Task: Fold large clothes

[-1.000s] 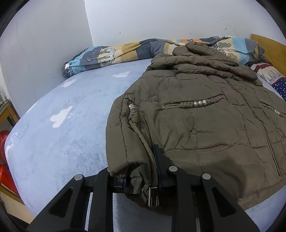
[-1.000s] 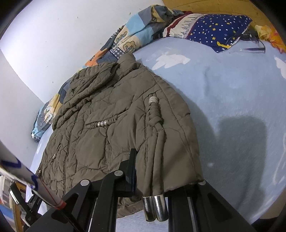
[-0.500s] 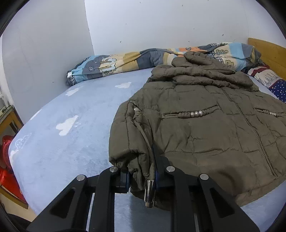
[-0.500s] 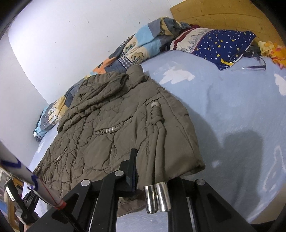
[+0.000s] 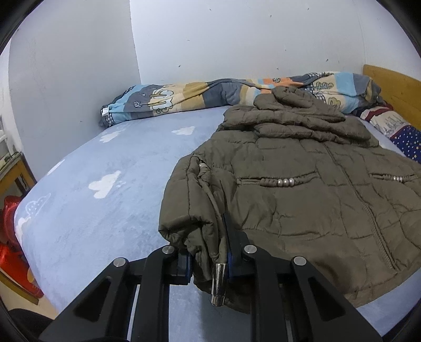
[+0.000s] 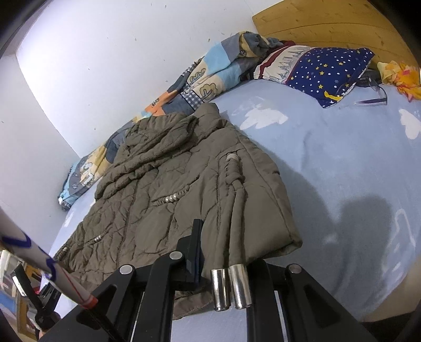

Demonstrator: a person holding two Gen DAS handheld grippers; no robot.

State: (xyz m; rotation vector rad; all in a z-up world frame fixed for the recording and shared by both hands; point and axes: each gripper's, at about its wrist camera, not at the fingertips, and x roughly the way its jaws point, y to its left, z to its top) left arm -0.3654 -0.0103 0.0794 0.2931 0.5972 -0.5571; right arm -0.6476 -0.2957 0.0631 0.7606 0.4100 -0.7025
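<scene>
An olive quilted jacket (image 5: pixel 302 200) lies front up on the light blue bed, hood towards the far wall. It also shows in the right wrist view (image 6: pixel 168 194). My left gripper (image 5: pixel 208 259) is shut on the jacket's near left hem corner, with a metal-tipped drawstring (image 5: pixel 218 284) hanging between the fingers. My right gripper (image 6: pixel 226 252) is shut on the jacket's near right hem corner, where two metal-tipped drawstrings (image 6: pixel 231 286) hang down. Both corners are lifted slightly off the sheet.
A rolled patchwork quilt (image 5: pixel 210 97) lies along the far wall. A starry blue pillow (image 6: pixel 326 71) and glasses (image 6: pixel 373 92) lie by the wooden headboard (image 6: pixel 329 23). A red object (image 5: pixel 10 242) stands beside the bed on the left.
Both grippers have drawn back towards the bed's near edge with the hem corners held. The jacket looks smaller and farther in both views. The grips have not changed.
</scene>
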